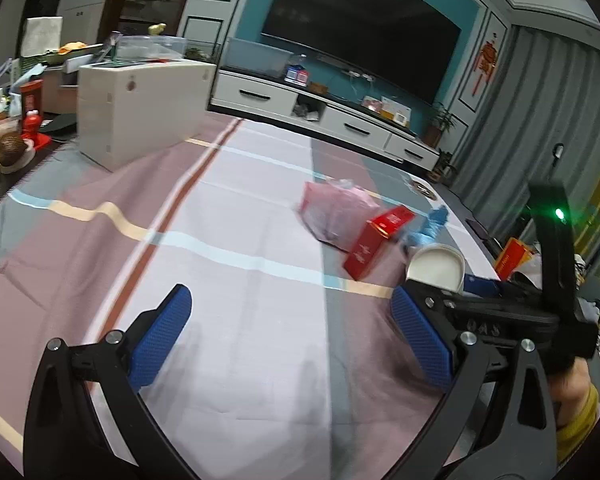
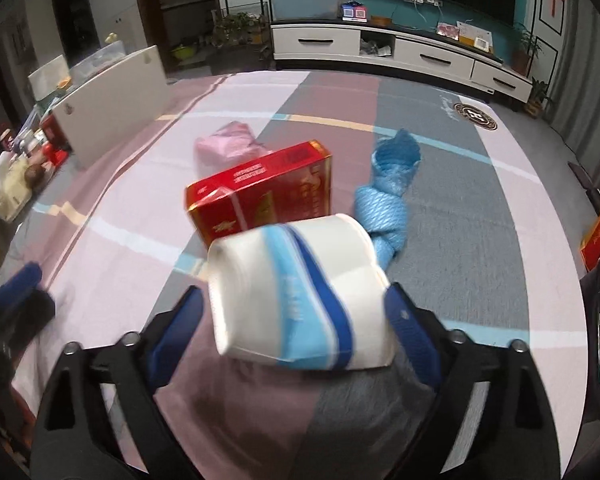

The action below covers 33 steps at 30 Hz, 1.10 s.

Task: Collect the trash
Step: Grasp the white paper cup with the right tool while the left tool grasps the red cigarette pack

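while my right gripper [image 2: 296,312] holds the white paper cup [image 2: 296,288] on its side between the blue pads, the left gripper [image 1: 292,332] hangs wide and empty over the striped cloth [image 1: 240,280]. the cup has a blue band and looks blurred, so i judge it is on the move. whether the jaws squeeze it firmly or only cradle it i cannot tell for sure, though both pads seem to touch its ends. the rest of the trash lies just beyond it on the cloth: a red carton [image 2: 268,188], a knotted blue plastic bag [image 2: 388,196] beside it, and a pink bag [image 2: 228,146] behind the carton. the risk i see is the cup: thin paper gripped end to end could buckle or slip out if i swing fast. it also hangs close over the carton, so a low pass could knock that aside.
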Each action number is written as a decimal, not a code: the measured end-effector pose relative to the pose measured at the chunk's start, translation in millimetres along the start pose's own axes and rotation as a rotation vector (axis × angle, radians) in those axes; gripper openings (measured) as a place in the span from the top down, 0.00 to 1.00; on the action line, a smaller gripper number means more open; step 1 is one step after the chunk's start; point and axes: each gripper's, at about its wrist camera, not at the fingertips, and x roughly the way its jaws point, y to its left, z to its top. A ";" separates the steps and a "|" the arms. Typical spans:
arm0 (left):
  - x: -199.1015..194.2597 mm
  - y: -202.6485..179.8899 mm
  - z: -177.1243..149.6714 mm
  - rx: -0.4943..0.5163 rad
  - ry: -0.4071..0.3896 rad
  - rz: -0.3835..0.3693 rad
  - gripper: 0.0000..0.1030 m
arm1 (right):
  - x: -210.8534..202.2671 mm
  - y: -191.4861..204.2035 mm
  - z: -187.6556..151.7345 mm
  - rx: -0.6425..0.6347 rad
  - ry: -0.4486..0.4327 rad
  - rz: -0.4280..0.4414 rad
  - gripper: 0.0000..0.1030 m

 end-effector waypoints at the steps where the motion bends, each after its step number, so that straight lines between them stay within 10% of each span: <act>1: 0.8 -2.1 -0.4 -0.001 0.003 -0.001 0.03 | 1.3 -2.3 2.1 0.012 0.001 0.020 0.10; 9: 4.8 -10.3 -3.7 0.013 0.022 -0.005 0.03 | 5.4 -13.1 7.6 0.021 -0.010 0.014 0.12; 15: 5.0 -12.3 -4.4 0.015 0.034 -0.009 0.03 | -7.0 -21.2 7.8 0.047 -0.061 0.058 0.43; 21: 3.5 -24.6 0.0 0.039 0.035 -0.041 0.03 | -27.4 -28.5 1.2 0.076 -0.120 0.078 0.53; 33: 69.2 -80.1 24.8 0.216 0.066 -0.066 0.08 | -84.3 -116.0 -31.9 0.385 -0.217 0.380 0.53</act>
